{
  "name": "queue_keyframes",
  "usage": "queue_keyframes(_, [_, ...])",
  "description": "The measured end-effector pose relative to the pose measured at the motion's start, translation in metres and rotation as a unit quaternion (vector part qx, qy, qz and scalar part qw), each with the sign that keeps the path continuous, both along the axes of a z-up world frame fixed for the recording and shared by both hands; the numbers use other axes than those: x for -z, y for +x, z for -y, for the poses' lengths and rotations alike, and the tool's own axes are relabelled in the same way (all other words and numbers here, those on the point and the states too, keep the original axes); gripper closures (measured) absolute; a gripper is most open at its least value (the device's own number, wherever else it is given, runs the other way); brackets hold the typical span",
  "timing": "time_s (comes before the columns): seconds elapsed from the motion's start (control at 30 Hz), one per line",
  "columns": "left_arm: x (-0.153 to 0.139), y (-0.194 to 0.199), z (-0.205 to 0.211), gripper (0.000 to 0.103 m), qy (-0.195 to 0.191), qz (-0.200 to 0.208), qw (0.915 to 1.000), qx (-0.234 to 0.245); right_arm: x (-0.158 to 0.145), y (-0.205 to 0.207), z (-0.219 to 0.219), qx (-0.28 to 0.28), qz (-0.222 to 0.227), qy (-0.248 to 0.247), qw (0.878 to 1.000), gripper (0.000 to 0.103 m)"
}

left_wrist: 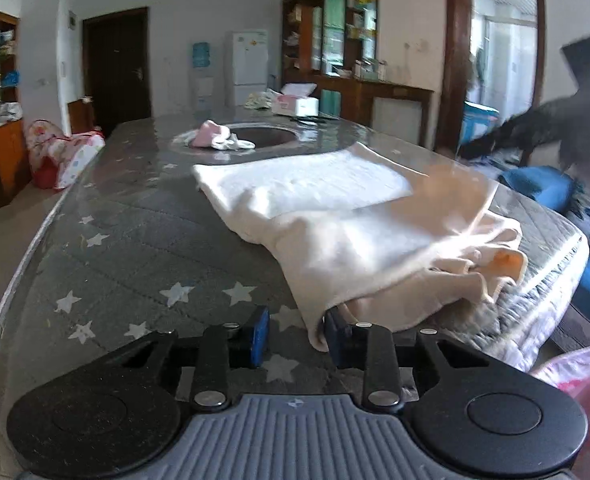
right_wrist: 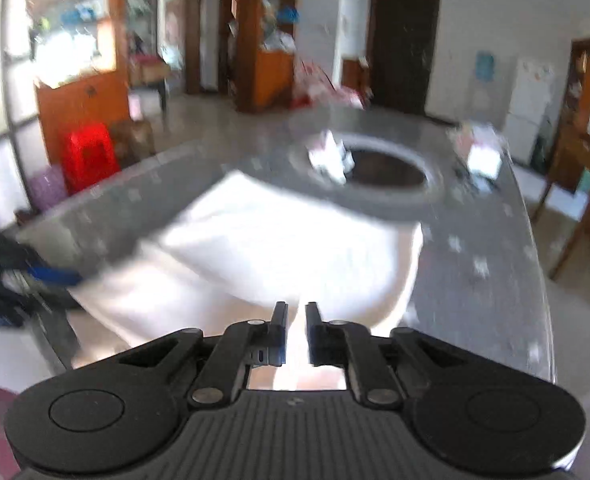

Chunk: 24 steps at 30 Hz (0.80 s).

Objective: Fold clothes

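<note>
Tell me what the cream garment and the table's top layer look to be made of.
Cream garment: soft, matte knit or fleece, judging by its limp rounded folds and thick rolled hem. Table: grey quilted, star-printed cloth under a clear glossy sheet, probably plastic or glass, given the glare and transparent rim.

The table cover (left_wrist: 127,240) is grey, quilted, and dotted with white stars. The garment (left_wrist: 335,216) on it is cream-white. The small clothes (left_wrist: 215,138) beyond are pink and white. The stool (right_wrist: 89,156) is red, the gripper pads (left_wrist: 259,334) blue.
</note>
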<state>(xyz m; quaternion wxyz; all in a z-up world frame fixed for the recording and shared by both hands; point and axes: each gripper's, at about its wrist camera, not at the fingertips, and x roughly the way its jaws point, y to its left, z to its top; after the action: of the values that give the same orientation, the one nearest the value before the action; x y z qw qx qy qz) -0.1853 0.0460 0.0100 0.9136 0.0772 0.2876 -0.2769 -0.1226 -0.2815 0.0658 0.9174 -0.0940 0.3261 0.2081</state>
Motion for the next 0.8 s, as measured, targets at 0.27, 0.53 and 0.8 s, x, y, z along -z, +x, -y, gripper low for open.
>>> queue_keyframes(0.27, [-0.036, 0.022, -0.017, 0.070, -0.064, -0.018, 0.9977, 0.009, 0.008, 0.005, 0.009, -0.010, -0.002, 0.033, 0.999, 0.089])
queue_keyframes(0.53, [-0.028, 0.086, 0.026, 0.071, -0.123, -0.044, 0.9912, 0.019, 0.039, 0.018, -0.006, -0.024, -0.029, 0.046, 0.998, 0.084])
queue_keyframes(0.8, [-0.002, 0.115, 0.013, 0.069, -0.106, -0.089, 0.9900, -0.031, 0.053, 0.021, -0.002, -0.027, -0.047, 0.049, 0.997, 0.079])
